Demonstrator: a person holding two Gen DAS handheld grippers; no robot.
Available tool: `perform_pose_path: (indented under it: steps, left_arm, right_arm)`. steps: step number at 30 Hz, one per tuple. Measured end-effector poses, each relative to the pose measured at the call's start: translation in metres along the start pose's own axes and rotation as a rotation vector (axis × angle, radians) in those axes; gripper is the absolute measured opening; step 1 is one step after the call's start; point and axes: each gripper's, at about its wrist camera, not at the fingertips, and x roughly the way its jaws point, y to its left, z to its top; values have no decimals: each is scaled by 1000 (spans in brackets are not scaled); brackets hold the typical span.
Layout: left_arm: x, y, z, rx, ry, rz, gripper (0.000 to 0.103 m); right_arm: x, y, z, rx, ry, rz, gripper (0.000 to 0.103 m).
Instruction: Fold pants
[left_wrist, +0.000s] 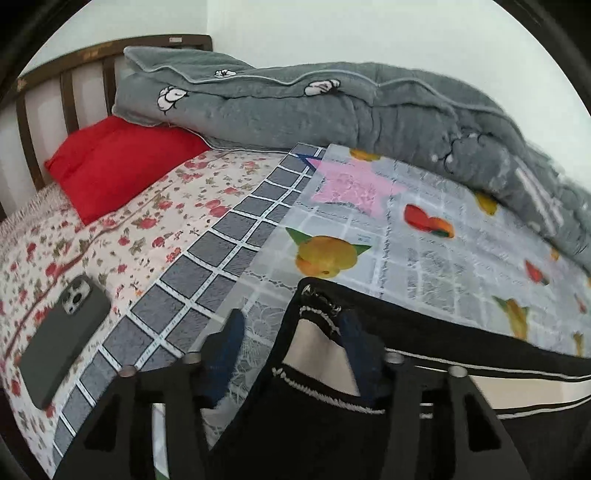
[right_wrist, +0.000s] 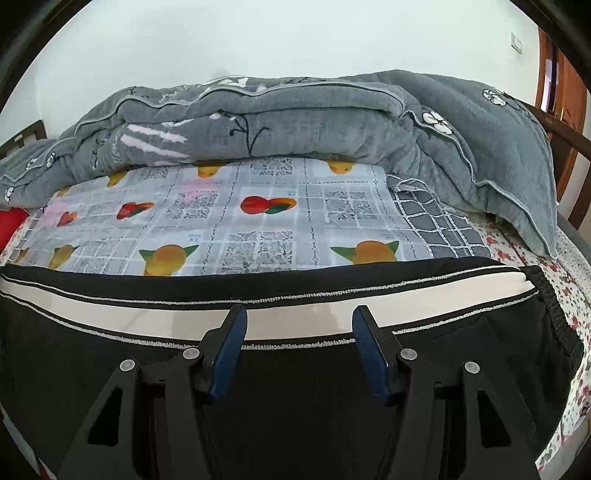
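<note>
Fruit-printed cloth (right_wrist: 258, 218) is covering the bed, with black pants (right_wrist: 295, 387) lying across its near edge. Left gripper (left_wrist: 291, 332) is spreading its fingers around the cuff; right gripper (right_wrist: 297, 325) is hovering over the white stripe, fingers apart.

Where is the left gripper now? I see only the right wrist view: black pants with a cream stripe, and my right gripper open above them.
Observer: The left gripper is open at the leg end of the pants. The edge of the fabric lies inside the open gap and is not yet clamped.
Operator: Is something lying near that side which I should avoid?
Observer: Yes, a phone in a dark case lies on the floral sheet. It is to the left of the left gripper, apart from the pants.
</note>
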Motion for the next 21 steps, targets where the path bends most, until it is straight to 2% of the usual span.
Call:
perform_pose_path:
  steps: [1,2,3,5,7,8,9,11,12,13,14,16,19,21]
  left_arm:
    - [6,-2,1,7,17,-8,19]
    - [11,-4,1,7,41,-34,17]
    - [8,-6,1,4,31,-19,16]
    - [-11,-7,3,9,-45,-28,15]
    - [-29,-2,10,-26,-113,-69,15]
    - [-34,2,15,-55,-139,-91,11]
    - [-35,4,21,-71,-168,-64,5]
    - [-20,3,28,-56,-172,117,2]
    - [-9,5,30,-62,-140,92,2]
    - [1,12,30,-100,-94,-6,2]
    - [5,16,28,-133,-75,-40,2]
    - [2,16,23,-144,-90,-45,2]
    - [0,8,18,-86,-43,-83,2]
    - [-3,3,12,-52,-34,-77,4]
  right_arm:
    - [0,1,0,3,0,2,58]
    - [1,2,0,5,2,4,58]
    - [2,3,0,4,4,5,58]
    - [1,3,-1,0,0,-10,58]
    - [-1,3,-1,-7,-7,-21,58]
    - [-1,1,0,-13,-10,-27,58]
    - [-1,0,2,-14,-11,-32,58]
    - [2,-2,6,-18,-8,-32,58]
    - [5,-3,9,-26,-2,-30,58]
    - [8,-3,10,-34,3,-31,58]
    - [13,-3,12,-49,17,-38,58]
    - [21,-2,15,-71,38,-58,58]
    - [28,0,17,-93,49,-41,58]
    - [30,2,17,-98,47,-39,59]
